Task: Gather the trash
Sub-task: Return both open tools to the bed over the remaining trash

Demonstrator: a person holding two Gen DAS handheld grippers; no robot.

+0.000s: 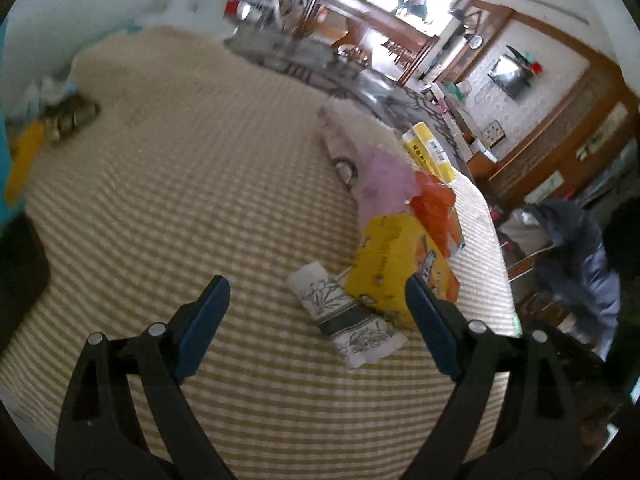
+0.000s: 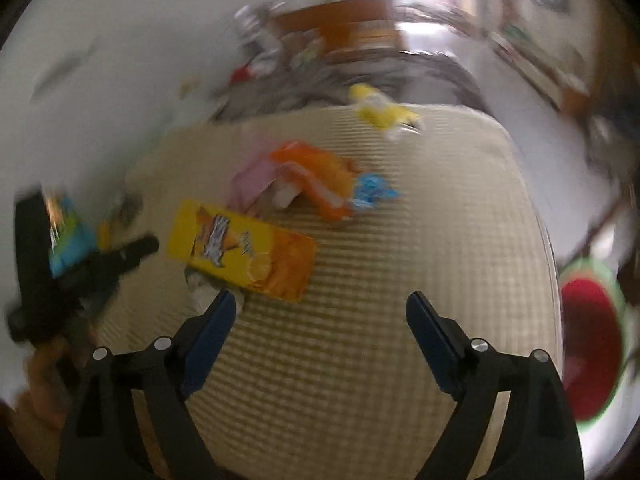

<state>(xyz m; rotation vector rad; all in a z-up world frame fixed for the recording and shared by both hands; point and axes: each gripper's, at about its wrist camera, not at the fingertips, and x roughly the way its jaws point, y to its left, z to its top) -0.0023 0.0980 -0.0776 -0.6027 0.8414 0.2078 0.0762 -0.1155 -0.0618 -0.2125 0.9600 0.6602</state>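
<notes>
Trash lies on a bed covered in beige checked cloth. A yellow and orange box rests on a white printed paper wrapper, just ahead of my left gripper, which is open and holds nothing. Behind them lie an orange wrapper, a pink paper and a small yellow box. The blurred right wrist view shows the same yellow and orange box, the orange wrapper, a blue wrapper and a yellow wrapper. My right gripper is open and empty above the cloth.
A grey patterned blanket lies at the bed's far end and a small heap of things at its left edge. Dark blue clothing sits beyond the right edge. A red and green round object is on the floor. A black gripper body shows blurred at left.
</notes>
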